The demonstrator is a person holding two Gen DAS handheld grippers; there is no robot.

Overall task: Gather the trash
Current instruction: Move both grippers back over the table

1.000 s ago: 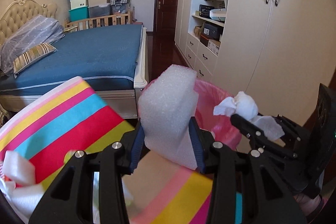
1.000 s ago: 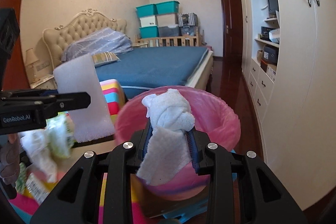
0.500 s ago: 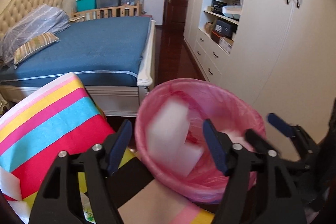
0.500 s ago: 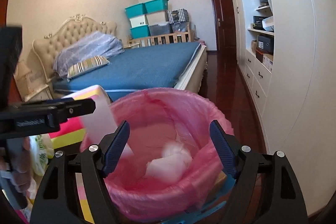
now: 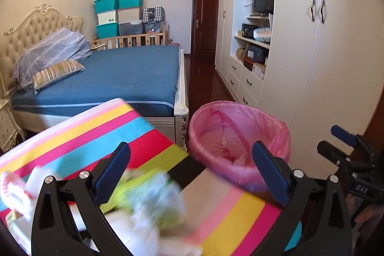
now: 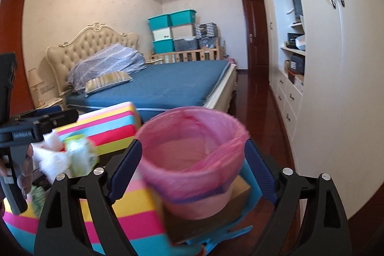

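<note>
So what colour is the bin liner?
Pink; the bin liner shows best in the left wrist view.

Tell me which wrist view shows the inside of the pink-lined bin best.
Left wrist. It looks down into the pink-lined bin, so the inner liner and some pale scraps at the bottom show. The right wrist view sees the bin closer but blurred and more from the side: rim, outer wall and upper liner, no bottom.

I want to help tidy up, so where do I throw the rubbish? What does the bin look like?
Find the big blue bed; at its foot stands a table with a rainbow-striped cloth. The bin sits just past the cloth's edge, towards the white wardrobe. It is the only round thing there, lined with a crinkly pink bag.
</note>
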